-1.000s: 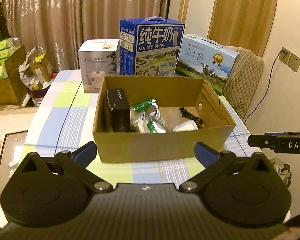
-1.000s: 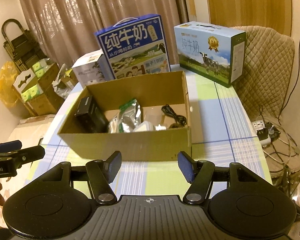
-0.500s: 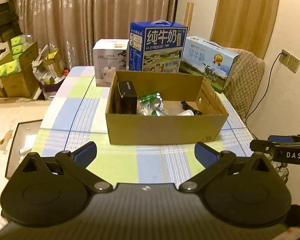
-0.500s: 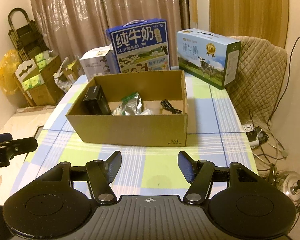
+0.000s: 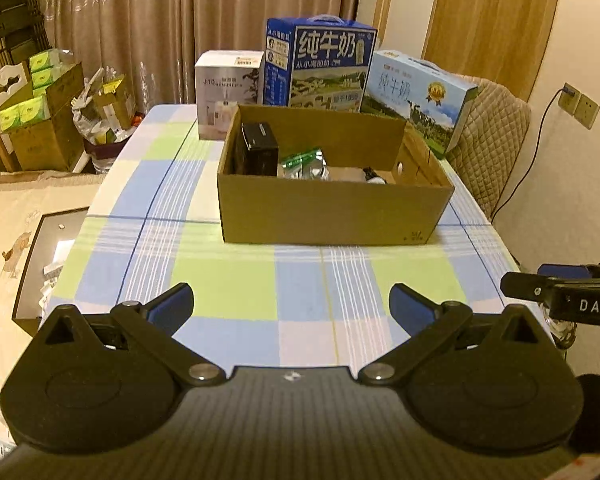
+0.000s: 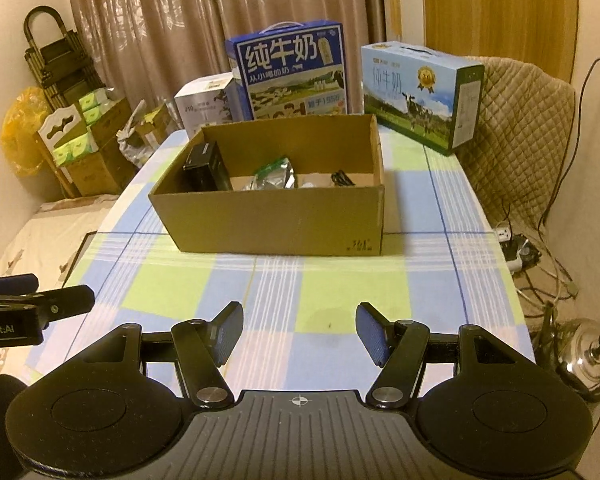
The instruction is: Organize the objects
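Note:
An open cardboard box stands mid-table on the checked cloth. Inside it are a black box at the left, silver-green foil packets, and a black cable with a white item at the right. My left gripper is open and empty over the near table edge. My right gripper is open and empty, well short of the box. Each gripper shows at the edge of the other's view.
Behind the box stand a white carton, a tall blue milk carton and a light-blue milk carton. A quilted chair stands to the right. A kettle and cables lie on the floor right; stacked boxes left.
Both grippers have pulled back from the cardboard box, which now looks smaller and farther. Both stay open and empty.

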